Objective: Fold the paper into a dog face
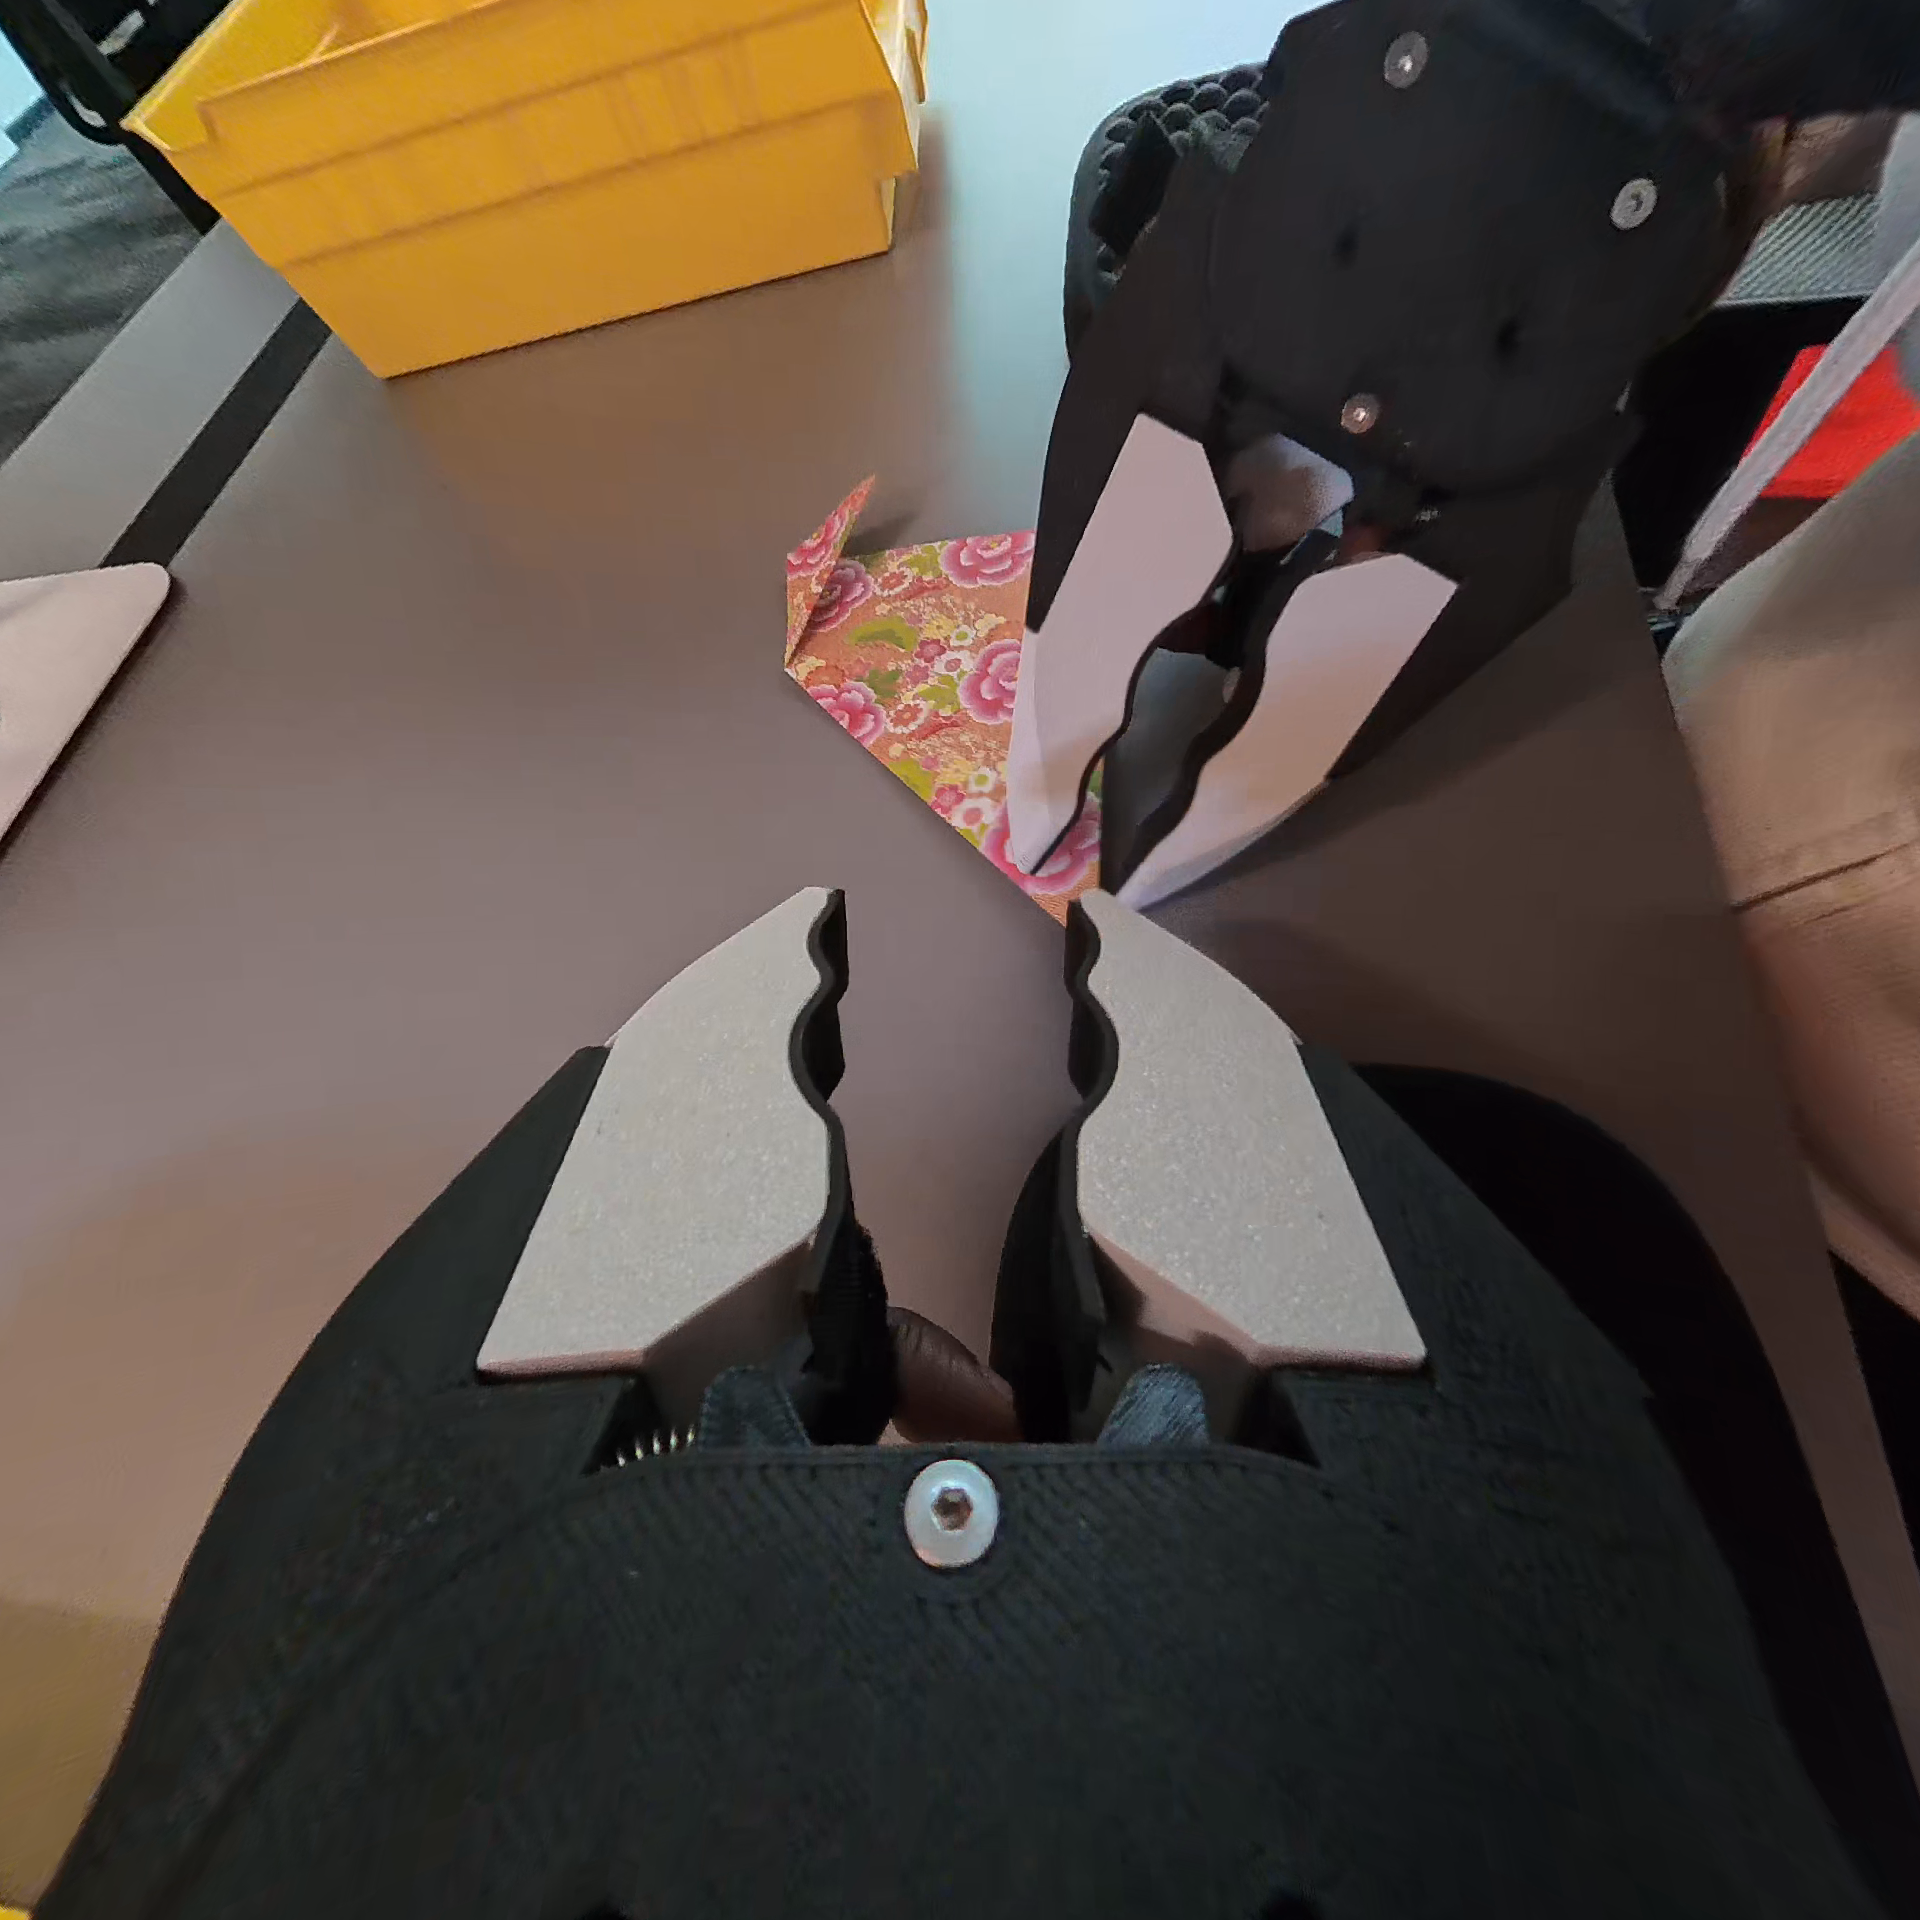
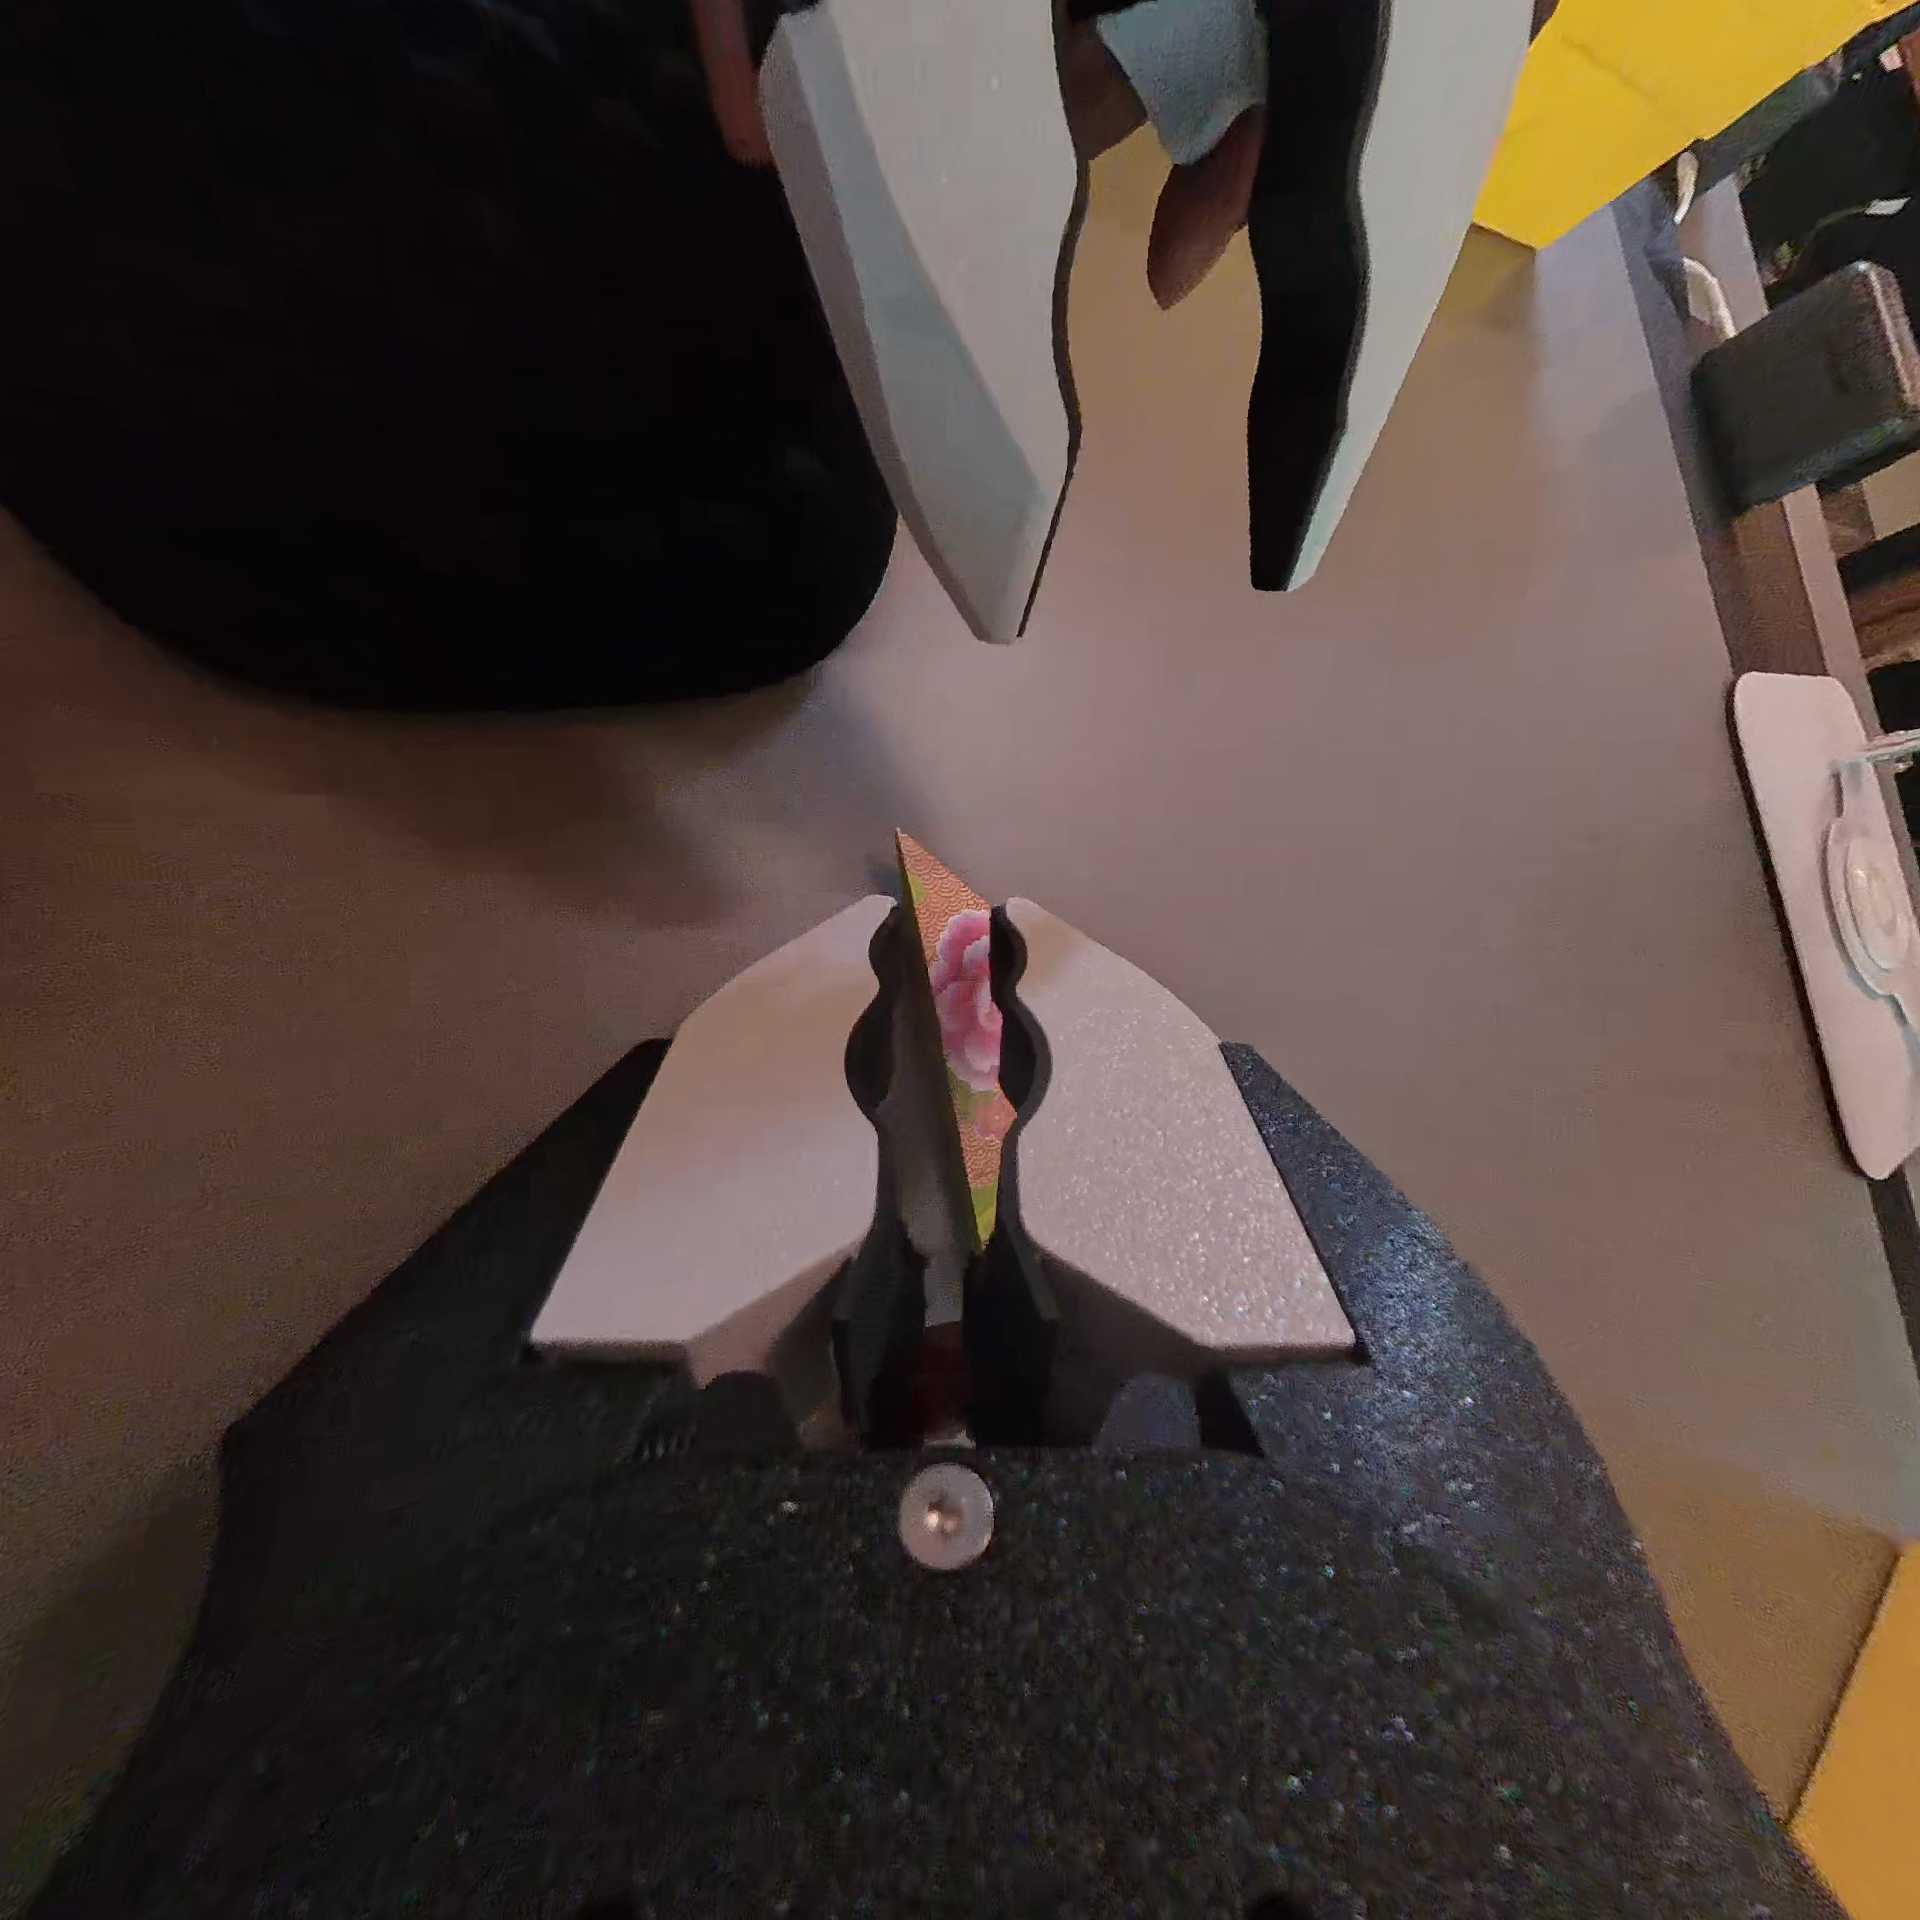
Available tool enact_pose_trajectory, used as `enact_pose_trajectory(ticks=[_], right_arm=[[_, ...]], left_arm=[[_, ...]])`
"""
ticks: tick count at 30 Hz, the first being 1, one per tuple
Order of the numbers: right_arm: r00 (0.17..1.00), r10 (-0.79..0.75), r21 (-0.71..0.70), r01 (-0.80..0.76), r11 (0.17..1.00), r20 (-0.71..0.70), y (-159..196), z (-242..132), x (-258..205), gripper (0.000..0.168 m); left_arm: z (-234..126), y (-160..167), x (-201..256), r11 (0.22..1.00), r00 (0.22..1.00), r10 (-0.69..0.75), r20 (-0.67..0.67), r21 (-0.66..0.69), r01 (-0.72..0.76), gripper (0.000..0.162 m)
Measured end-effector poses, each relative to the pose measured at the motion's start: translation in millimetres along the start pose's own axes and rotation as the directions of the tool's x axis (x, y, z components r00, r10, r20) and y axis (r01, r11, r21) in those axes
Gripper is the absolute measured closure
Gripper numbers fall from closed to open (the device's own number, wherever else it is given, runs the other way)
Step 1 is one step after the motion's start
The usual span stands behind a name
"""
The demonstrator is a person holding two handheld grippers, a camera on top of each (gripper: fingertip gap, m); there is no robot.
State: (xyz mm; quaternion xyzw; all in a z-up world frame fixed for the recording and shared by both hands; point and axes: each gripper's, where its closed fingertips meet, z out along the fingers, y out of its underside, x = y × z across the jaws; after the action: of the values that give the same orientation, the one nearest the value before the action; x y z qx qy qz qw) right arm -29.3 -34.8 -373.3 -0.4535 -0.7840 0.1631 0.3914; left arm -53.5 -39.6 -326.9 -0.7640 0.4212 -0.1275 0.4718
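The floral-patterned paper [image 1: 914, 655] lies partly folded on the brown table [image 1: 468, 779], with one flap raised at its far left. My right gripper [image 1: 1081, 875] comes down from the upper right onto the paper's near corner. In the right wrist view this corner [image 2: 961, 997] stands on edge between the fingers of the right gripper [image 2: 948, 914], which is shut on it. My left gripper [image 1: 961, 912] is open and empty, just in front of that corner, its right fingertip close to the paper's point. It also shows open in the right wrist view [image 2: 1132, 608].
A yellow bin [image 1: 540, 177] stands at the far left of the table, also seen in the right wrist view [image 2: 1621, 125]. A pale mat [image 1: 62, 665] lies at the left edge; it carries a clear object [image 2: 1870, 894]. A person's sleeve [image 1: 1808, 779] is at the right. Some 6 centimetres of space lies between my two pairs of fingers.
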Motion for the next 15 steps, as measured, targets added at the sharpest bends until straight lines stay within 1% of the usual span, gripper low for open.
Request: enact_pose_trajectory(ticks=[1, 2, 4, 6, 10, 13, 15], right_arm=[[1.000, -0.001, -0.006, 0.001, 1.000, 0.002, 1, 1, 0, 0.162], [1.000, 0.003, -0.004, -0.003, 1.000, 0.008, 2, 1, 0, 0.165], [0.999, 0.028, 0.017, -0.028, 0.999, 0.027, 2, -2, 1, 0.168], [0.994, 0.071, 0.074, -0.077, 0.994, 0.077, -1, -10, 2, 0.168], [0.960, 0.122, 0.235, -0.183, 0.955, 0.251, -9, -39, 1, 0.168], [0.922, 0.107, 0.345, -0.244, 0.906, 0.372, -14, -64, -2, 0.168], [0.902, 0.093, 0.396, -0.276, 0.876, 0.421, -15, -78, -3, 0.168]], left_arm=[[0, 1, 2, 1.000, 1.000, 0.008, -0.003, 0.001, -0.008, 0.122], [-1, 1, 4, 1.000, 1.000, 0.016, -0.008, 0.004, -0.016, 0.122], [1, 2, 8, 0.999, 0.999, 0.037, -0.021, 0.006, -0.037, 0.122], [5, 3, 12, 0.997, 0.996, 0.080, -0.039, 0.007, -0.079, 0.121], [19, -7, 22, 0.969, 0.966, 0.242, -0.093, 0.073, -0.235, 0.120], [38, -17, 34, 0.927, 0.917, 0.369, -0.150, 0.135, -0.350, 0.120], [53, -21, 37, 0.888, 0.874, 0.457, -0.162, 0.142, -0.438, 0.121]])
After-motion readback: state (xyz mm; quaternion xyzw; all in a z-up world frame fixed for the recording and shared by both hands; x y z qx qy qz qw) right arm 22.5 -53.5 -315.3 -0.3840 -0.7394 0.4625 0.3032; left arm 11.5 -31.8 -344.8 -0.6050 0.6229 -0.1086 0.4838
